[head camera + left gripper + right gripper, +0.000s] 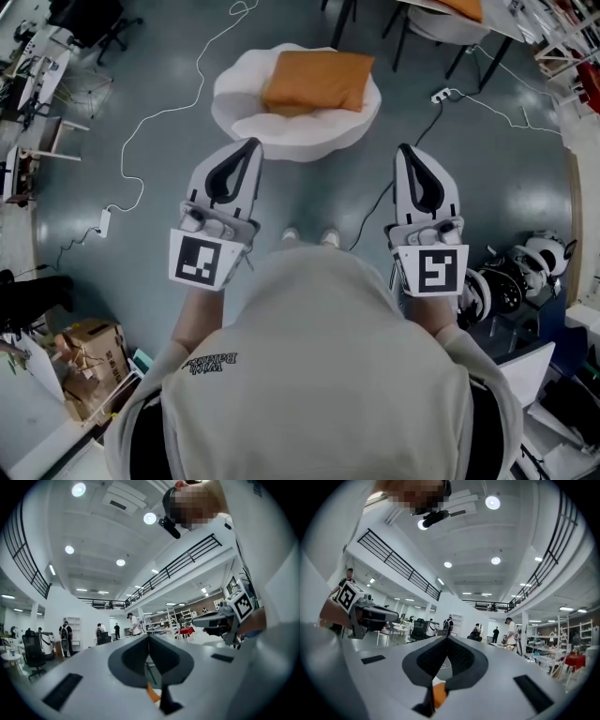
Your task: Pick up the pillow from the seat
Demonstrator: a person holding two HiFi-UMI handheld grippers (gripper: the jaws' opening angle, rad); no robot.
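Observation:
An orange pillow [317,81] lies on a white round seat [239,87] on the floor ahead of me in the head view. My left gripper [251,144] is held level short of the seat's near left edge, its jaws shut and empty. My right gripper [405,150] is level too, shut and empty, to the right of the seat's near edge. In the left gripper view the shut jaws [149,637] meet at a point, with a sliver of orange pillow [152,693] below them. The right gripper view shows its shut jaws [446,641] and a bit of orange pillow [439,693].
A white cable [161,111] snakes over the grey floor left of the seat. A power strip [442,95] and black cable lie to the right. Chair legs [403,42] stand beyond the seat. Cardboard boxes [89,361] and round white devices [525,267] flank me. People stand far off [65,632].

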